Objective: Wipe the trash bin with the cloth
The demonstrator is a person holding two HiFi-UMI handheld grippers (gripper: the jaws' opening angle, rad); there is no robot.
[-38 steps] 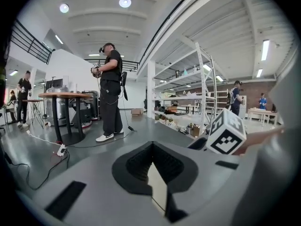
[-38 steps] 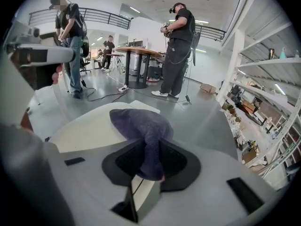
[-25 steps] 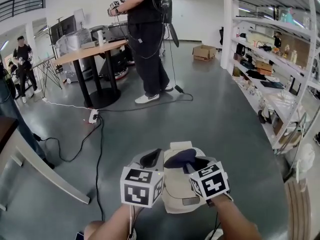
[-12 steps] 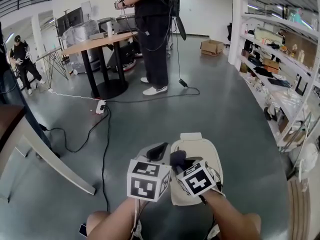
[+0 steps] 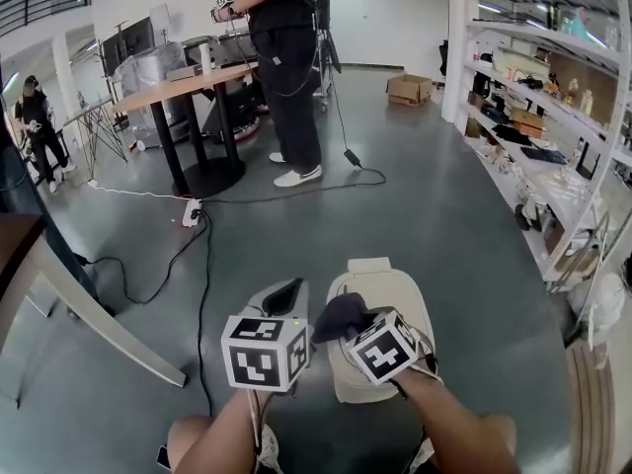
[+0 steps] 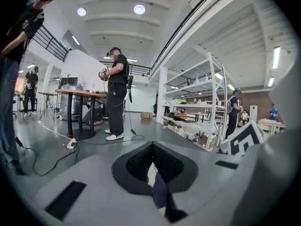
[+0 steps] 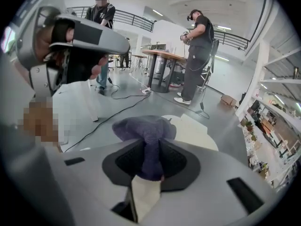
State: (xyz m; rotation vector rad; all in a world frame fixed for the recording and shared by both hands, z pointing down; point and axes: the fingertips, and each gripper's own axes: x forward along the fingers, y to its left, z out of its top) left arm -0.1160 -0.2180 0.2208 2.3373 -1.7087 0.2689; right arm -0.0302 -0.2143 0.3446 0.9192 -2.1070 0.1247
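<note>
Down low in the head view, gripping a crumpled dark purple cloth with the right gripper. Pressing it onto the domed lid of a cream plastic trash bin standing on the grey concrete floor. Cloth at the lid's near-left part, bunched just ahead of the jaws. Right forearm in from the lower right, angled up and left across the lid. Holding the left gripper just beside the bin's left edge, near the cloth's fringe; cannot tell from up here whether touching. Left forearm up from the bottom edge, almost straight ahead.

Over to the left gripper view: pads pressed together at the tips, nothing pinched there, just a sliver of purple and cream showing through the slot lower down. Aimed level across the floor toward a standing person in black clothes beside a round wooden table.

Now the right gripper view: clenched tight on the cloth, purple folds spilling out in front over the cream lid. Grey body of the left gripper high at the frame's top left.
</note>
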